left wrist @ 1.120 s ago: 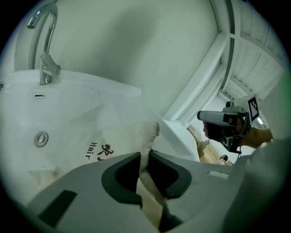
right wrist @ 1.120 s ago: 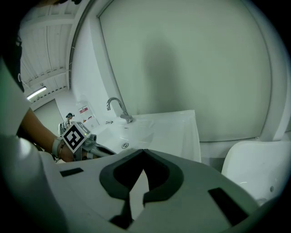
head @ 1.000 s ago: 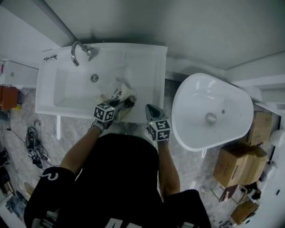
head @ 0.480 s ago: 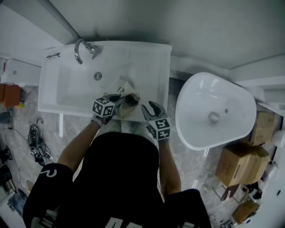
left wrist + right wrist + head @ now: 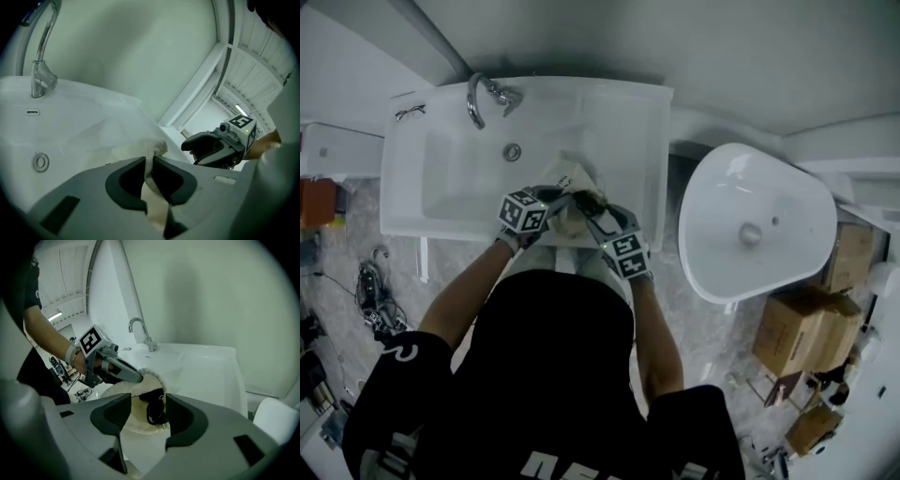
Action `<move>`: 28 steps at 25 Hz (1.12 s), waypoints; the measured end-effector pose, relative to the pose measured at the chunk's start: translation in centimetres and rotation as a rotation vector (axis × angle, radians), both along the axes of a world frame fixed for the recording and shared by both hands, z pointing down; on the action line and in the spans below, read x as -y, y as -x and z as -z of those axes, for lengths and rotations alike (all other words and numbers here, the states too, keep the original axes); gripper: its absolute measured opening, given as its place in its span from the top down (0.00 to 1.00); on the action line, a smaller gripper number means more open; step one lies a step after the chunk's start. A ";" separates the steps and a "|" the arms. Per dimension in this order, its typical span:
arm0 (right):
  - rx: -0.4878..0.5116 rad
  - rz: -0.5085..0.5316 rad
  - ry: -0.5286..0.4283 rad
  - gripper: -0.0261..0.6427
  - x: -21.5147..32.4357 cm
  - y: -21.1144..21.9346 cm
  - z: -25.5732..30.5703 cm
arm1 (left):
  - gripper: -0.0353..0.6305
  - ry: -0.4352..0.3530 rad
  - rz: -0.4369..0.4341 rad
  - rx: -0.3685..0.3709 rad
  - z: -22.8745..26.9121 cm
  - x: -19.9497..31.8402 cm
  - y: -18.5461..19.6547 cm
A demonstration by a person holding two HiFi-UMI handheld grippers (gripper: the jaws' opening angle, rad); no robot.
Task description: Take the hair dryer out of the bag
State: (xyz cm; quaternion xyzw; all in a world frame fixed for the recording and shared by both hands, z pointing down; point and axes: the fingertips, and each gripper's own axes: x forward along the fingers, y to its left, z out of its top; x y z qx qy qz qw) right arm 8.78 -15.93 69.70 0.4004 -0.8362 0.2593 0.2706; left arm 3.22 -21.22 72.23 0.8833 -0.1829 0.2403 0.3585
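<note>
a soft cream bag [image 5: 563,178] lies in the white sink [image 5: 441,183], near the sink's front edge and to the right of the drain [image 5: 513,152]. the tap [image 5: 480,94] is at the sink's back left.

the left gripper [image 5: 150,168] is pinched tight on the top edge of the bag and lifts the cloth up. the bag's mouth gapes wide. the hair dryer [image 5: 155,405] is black and sits inside that mouth with its cord curled up. it is not out of the bag yet.

the right gripper [image 5: 149,414] points down at the mouth from the sink's front side. its jaws are opening and stand wide apart. the black cord shows in the gap between them, but the pads do not press on it.

a round white bowl [image 5: 769,187] stands to the right of the sink.
</note>
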 end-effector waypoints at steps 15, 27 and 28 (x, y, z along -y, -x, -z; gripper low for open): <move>-0.188 0.104 0.177 0.61 2.4 2.9 -8.2 | 0.89 0.051 -0.059 -0.121 -1.0 0.9 1.1; -0.389 0.166 0.242 0.66 4.0 2.9 -11.5 | 0.89 0.102 -0.045 -0.193 -2.2 2.8 1.7; -0.393 0.168 0.244 0.67 4.0 2.9 -11.5 | 0.89 0.106 -0.041 -0.193 -2.4 3.0 1.8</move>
